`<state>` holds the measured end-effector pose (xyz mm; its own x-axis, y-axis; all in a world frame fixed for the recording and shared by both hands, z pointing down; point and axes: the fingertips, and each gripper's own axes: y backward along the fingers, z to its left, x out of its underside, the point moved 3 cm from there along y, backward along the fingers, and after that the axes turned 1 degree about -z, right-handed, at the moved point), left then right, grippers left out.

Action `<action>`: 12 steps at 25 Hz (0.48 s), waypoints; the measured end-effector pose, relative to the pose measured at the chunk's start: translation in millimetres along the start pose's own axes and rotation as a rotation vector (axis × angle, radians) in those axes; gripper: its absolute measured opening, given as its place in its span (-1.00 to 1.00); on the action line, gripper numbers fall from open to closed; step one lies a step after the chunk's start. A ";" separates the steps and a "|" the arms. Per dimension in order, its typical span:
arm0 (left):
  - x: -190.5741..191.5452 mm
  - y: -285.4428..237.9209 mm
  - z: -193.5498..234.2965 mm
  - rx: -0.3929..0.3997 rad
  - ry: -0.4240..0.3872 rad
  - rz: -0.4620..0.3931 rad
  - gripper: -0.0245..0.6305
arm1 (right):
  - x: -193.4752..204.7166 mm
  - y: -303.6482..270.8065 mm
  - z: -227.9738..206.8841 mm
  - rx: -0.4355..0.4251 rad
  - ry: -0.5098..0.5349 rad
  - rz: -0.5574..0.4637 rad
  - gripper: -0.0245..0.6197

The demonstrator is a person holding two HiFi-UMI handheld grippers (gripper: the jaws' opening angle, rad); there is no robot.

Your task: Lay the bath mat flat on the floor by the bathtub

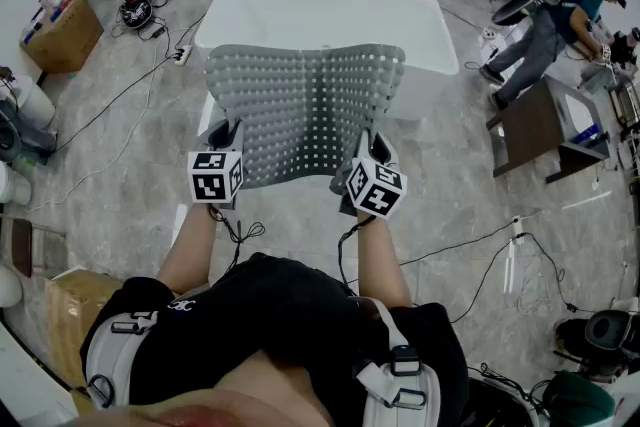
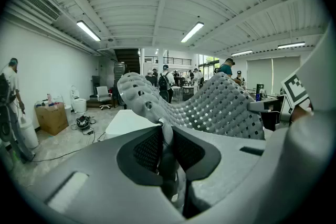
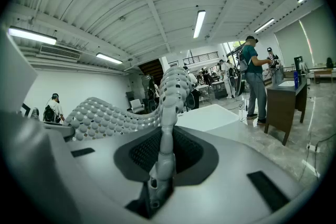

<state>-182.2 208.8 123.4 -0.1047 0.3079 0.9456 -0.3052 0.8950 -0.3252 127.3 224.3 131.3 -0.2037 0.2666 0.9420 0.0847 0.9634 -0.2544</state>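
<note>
The left gripper (image 2: 165, 140) is clamped on the near left edge of the bath mat (image 1: 305, 110), with the sheet pinched thin between its dark, mesh-textured pads (image 2: 147, 150). The right gripper (image 3: 161, 157) bites the near right edge the same way. The mat is grey and flexible, pierced with rows of small square holes and studded with rounded bumps (the bumps show best in the two gripper views). It is held up off the floor, spread between the grippers. From them it runs toward 12 o'clock and dips along its middle. In the head view its far edge overlaps the near side of the white rectangular bathtub (image 1: 320, 10). Pale marbled floor (image 1: 130, 165) lies open at 9 o'clock, crossed by black cables (image 1: 120, 100). A dark side table (image 1: 530, 127) stands at 3 o'clock.
</note>
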 end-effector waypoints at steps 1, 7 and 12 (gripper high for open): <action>-0.3 1.8 -3.6 0.001 0.002 -0.003 -0.77 | -1.5 3.0 -2.7 -0.005 0.002 -0.001 -0.74; 1.9 13.2 -14.5 0.009 0.006 -0.002 -0.77 | -1.7 19.9 -9.3 -0.009 0.009 -0.001 -0.74; 5.3 14.4 -15.6 0.014 0.024 0.016 -0.77 | 0.7 22.0 -7.5 -0.024 -0.006 0.008 -0.74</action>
<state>-172.4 228.3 123.7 -0.0869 0.3301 0.9399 -0.3167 0.8854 -0.3402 136.3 245.4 127.9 -0.2089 0.2744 0.9387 0.1097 0.9604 -0.2563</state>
